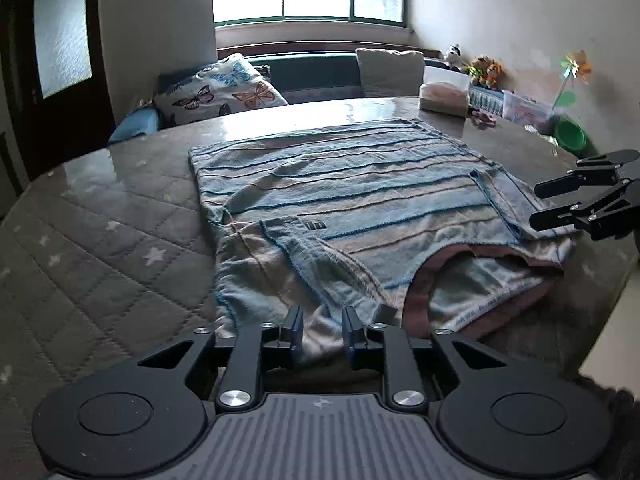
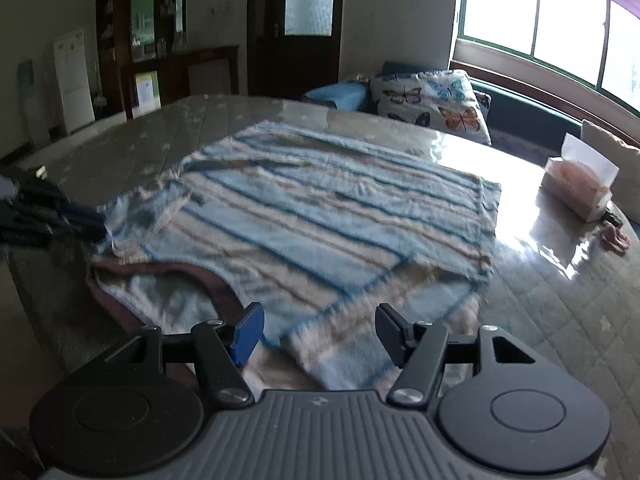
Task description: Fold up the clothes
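A blue and beige striped garment (image 1: 352, 196) with a brown collar lies spread flat on the quilted grey table (image 1: 100, 240); both sleeves are folded in over the body. My left gripper (image 1: 322, 322) is open, low at the garment's near shoulder edge, with cloth between the fingers. My right gripper (image 2: 320, 326) is open over the other shoulder and its folded sleeve (image 2: 340, 344). The right gripper also shows in the left wrist view (image 1: 544, 204) at the garment's right edge. The left gripper shows blurred in the right wrist view (image 2: 80, 220) at the garment's left edge.
A tissue box (image 1: 444, 90) and a small pink item (image 1: 484, 118) sit at the table's far right. A butterfly pillow (image 1: 220, 88) and a bench stand behind the table under the window. A green bowl (image 1: 570, 134) and toys are by the right wall.
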